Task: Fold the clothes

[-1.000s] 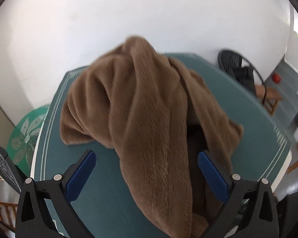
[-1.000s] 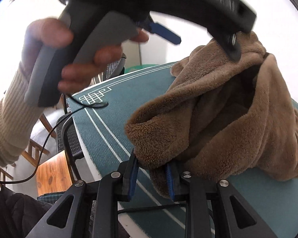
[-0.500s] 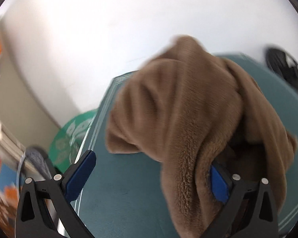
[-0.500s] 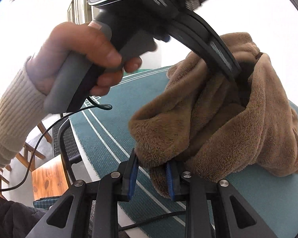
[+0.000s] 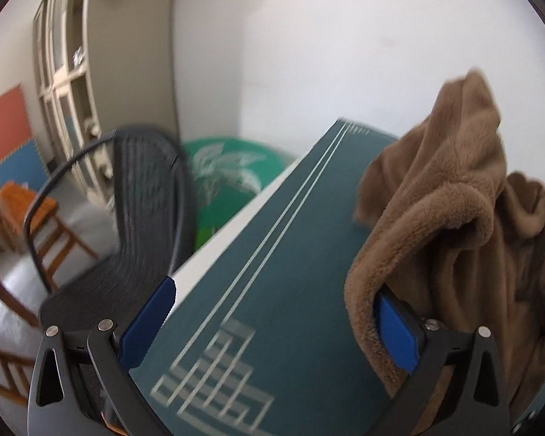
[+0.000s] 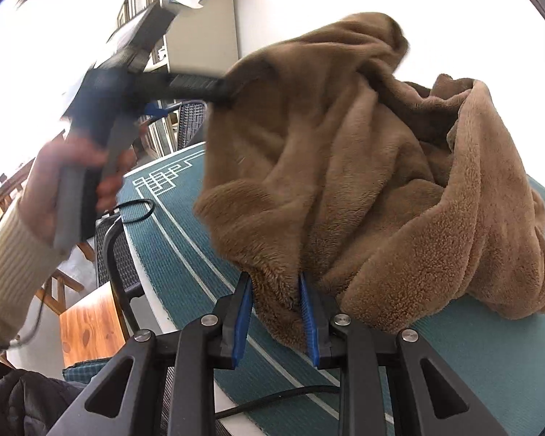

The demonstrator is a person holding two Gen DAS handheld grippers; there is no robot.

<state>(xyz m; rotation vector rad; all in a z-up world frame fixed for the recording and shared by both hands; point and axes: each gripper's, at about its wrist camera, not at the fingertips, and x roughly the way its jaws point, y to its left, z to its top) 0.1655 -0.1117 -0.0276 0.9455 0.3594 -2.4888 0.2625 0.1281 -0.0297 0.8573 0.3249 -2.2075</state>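
Fleece is bunched, not folded: the brown garment (image 6: 374, 181) sits in a rumpled heap on the teal table cover (image 6: 490, 356), part of it lifted clear of the surface, so the step in hand looks like the opening one, sorting out the lump and finding its edges before any fold can be laid. The right gripper (image 6: 276, 312) has its blue pads drawn close together and pinching a thick fold at the near lower edge of the garment. The left gripper (image 5: 272, 327), gripped by a hand (image 6: 65, 196) in a cream ribbed sleeve, stands spread wide in its own view; the fleece is draped over one finger (image 5: 396, 334) only, hooked rather than clamped (the other pad hangs over bare table cover). Next, I judge, the left jaws need to find a second edge or corner and press shut on it, so the two hands can draw apart and spread the cloth flat.
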